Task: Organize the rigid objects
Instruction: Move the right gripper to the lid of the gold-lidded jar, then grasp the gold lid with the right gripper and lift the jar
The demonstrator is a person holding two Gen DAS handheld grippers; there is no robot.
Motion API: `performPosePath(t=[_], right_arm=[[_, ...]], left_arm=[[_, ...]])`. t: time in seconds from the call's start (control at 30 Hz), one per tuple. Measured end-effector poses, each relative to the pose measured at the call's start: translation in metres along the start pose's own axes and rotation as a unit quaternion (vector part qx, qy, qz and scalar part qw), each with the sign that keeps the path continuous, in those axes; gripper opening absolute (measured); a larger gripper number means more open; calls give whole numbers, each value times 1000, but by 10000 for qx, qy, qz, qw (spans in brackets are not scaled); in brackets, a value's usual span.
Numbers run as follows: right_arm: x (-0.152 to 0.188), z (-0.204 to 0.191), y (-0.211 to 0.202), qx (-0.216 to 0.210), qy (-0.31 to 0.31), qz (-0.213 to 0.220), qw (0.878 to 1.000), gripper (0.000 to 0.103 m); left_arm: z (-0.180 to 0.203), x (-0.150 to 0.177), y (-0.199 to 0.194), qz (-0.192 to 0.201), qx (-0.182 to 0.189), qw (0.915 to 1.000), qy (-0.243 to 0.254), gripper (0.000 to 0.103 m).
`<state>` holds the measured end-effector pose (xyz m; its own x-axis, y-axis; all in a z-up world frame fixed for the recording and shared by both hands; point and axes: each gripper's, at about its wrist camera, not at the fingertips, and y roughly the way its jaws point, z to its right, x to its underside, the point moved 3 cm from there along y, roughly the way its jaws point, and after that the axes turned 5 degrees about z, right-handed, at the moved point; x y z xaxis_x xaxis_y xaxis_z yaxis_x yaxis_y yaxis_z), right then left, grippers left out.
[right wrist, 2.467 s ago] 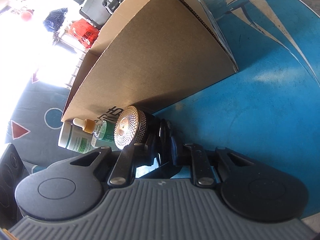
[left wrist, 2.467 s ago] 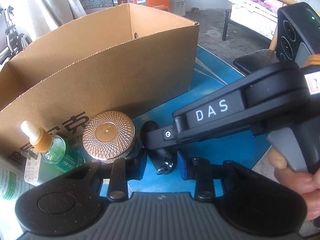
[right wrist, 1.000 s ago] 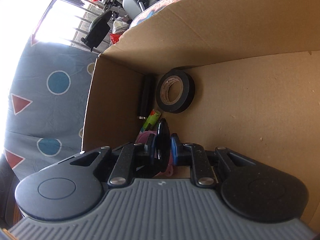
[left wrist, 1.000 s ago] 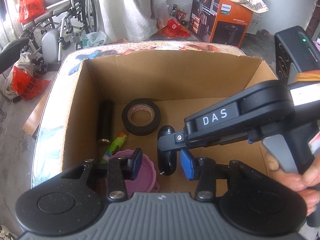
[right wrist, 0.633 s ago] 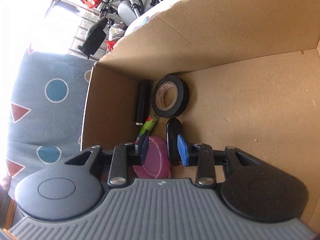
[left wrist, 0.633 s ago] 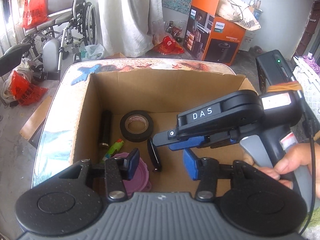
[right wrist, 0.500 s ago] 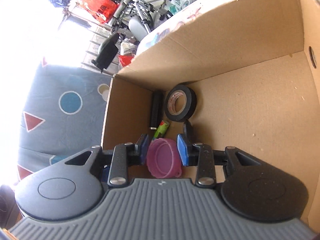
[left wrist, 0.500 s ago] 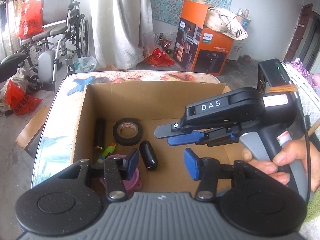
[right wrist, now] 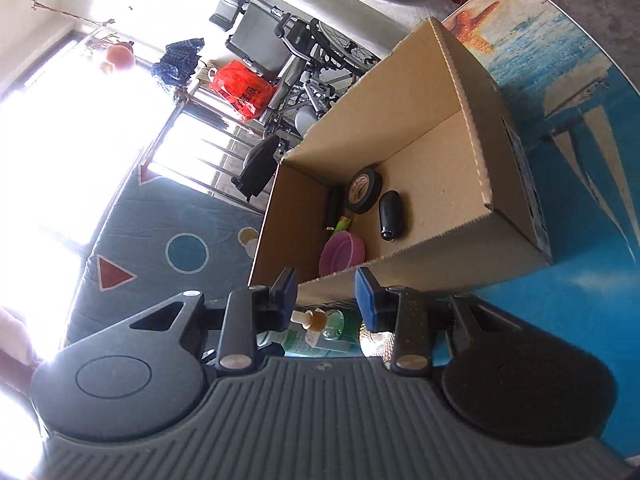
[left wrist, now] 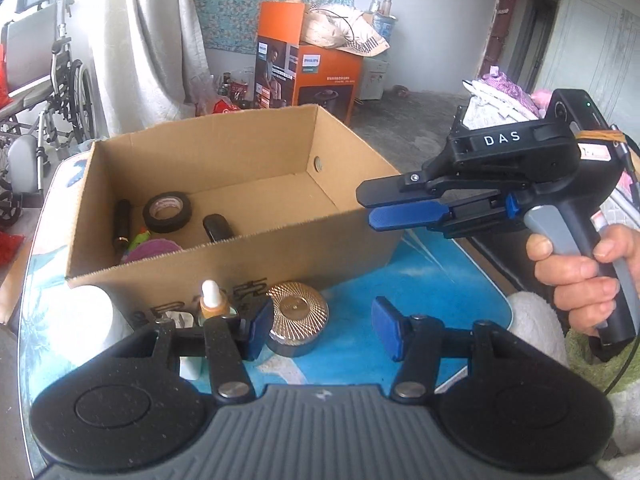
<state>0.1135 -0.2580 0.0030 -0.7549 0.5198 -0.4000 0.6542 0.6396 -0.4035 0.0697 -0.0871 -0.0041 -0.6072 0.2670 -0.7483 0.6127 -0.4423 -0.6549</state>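
In cardboard box (left wrist: 224,256): five items; outside: two bottles, one jar. Left tongs (left wrist: 318,330) opening, right tongs (right wrist: 326,294) released, both empty.

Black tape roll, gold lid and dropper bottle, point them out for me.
Black tape roll (left wrist: 167,212), left wrist view, on its top face.
Gold lid (left wrist: 298,309), left wrist view, centre.
Dropper bottle (right wrist: 325,325), right wrist view, neck.

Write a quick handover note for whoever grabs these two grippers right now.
Left gripper: empty, fingers opening, over the table by the gold-lidded jar.
Right gripper: open, empty, beside the cardboard box.
Done: black tape roll, black fob, purple lid, black tube and green lighter lie in the box.
Left: jar and dropper bottle stand outside against the box's front wall; a green-labelled bottle lies there too.
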Motion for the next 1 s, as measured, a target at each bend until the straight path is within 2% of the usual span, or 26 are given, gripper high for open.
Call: performPosePath(t=[0.1,0.2,0.27,0.43,0.7,1.0], right_arm=[[24,15,3,197,-35,2,9998,32],[40,25,24,443,-85,-67,9990,32],[45,30,34,499,-93,-136,9986,32],[46,31,61,694,-365,-297,9965,32],[45,29,94,859,-707,-459,9927,32],[47,27,86,943,-818,-506,9909,32]], left_arm=[[11,17,22,-243,-133,9994,202,56],[18,30,43,-379,-472,9971,451,55],[19,36,56,-409,-740,9945,623,55],[18,41,76,-410,-1099,9900,786,55],[24,39,93,-375,-1095,9897,843,56],[29,44,87,-436,-931,9898,984,57]])
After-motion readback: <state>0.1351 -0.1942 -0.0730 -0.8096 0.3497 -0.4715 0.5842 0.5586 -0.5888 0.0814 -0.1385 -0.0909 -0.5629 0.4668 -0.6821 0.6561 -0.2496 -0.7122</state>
